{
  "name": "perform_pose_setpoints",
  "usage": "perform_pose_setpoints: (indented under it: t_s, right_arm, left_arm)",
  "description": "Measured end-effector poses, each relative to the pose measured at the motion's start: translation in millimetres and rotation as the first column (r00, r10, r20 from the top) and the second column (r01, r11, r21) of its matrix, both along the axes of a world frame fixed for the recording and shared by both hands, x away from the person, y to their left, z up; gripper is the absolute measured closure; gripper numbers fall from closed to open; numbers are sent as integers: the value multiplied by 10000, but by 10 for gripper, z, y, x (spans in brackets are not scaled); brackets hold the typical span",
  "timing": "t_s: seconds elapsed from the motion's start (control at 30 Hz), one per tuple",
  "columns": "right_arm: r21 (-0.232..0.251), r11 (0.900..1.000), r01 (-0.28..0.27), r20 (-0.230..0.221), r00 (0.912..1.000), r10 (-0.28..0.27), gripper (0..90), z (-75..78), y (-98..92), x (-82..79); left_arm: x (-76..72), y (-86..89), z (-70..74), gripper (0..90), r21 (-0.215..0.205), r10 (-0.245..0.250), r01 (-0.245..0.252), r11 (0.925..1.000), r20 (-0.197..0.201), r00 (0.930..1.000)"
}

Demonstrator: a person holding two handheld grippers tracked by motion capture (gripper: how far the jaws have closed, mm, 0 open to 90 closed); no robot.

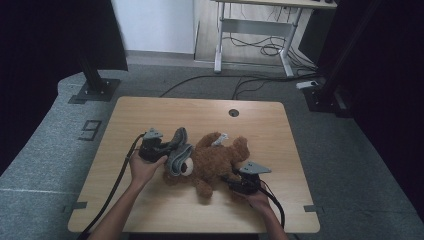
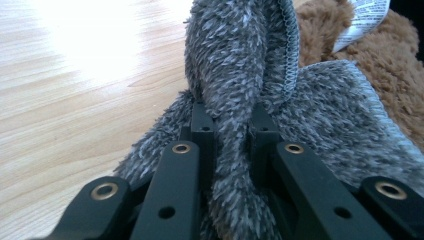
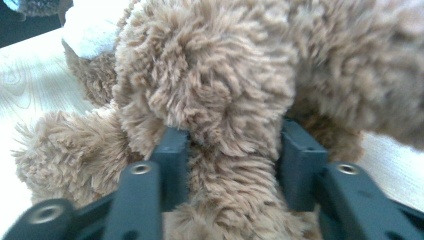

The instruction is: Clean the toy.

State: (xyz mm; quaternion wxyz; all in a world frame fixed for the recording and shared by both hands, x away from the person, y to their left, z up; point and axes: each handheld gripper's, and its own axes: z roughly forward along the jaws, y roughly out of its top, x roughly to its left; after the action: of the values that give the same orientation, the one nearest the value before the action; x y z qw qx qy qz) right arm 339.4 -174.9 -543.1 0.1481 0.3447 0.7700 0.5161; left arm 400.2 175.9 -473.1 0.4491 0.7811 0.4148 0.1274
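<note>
A brown teddy bear (image 1: 215, 160) lies on the wooden table (image 1: 150, 115), with a white tag (image 1: 220, 139) on it. At the bear's head end, my left gripper (image 1: 170, 148) is shut on a fold of grey fuzzy cloth (image 1: 178, 152). In the left gripper view the cloth (image 2: 240, 55) is pinched between the jaws of my left gripper (image 2: 229, 117), with the bear's fur (image 2: 385, 65) behind. My right gripper (image 1: 234, 180) is at the bear's lower right. In the right gripper view a furry limb (image 3: 215, 85) sits between the parted jaws of my right gripper (image 3: 232, 145), unsqueezed.
A round cable hole (image 1: 233, 112) is near the table's far edge. Black cables trail from both grippers over the front edge. Beyond the table stand a black post base (image 1: 95, 90) at the left and a white desk frame (image 1: 255, 30) with floor cables.
</note>
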Motion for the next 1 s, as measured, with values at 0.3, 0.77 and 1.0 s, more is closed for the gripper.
perform_pose_setpoints:
  t_s: [0.3, 0.77, 1.0]
  right_arm:
    - [-287, 9996, 36, -297, 9995, -44, 275, 105, -19, 52]
    - [-45, 10000, -22, -2205, 9754, 11, 130, 442, 85, 545]
    - [-171, 9996, 210, -2423, 9699, -246, 350, 353, 206, 593]
  left_arm:
    - [-3, 28, -49, 788, -79, 107, -105, 9999, 323, 9994]
    - [-42, 28, -165, 792, -358, 216, -193, 9992, 626, 9978]
    - [-34, 39, -154, 791, -445, 206, -180, 9988, 584, 9981]
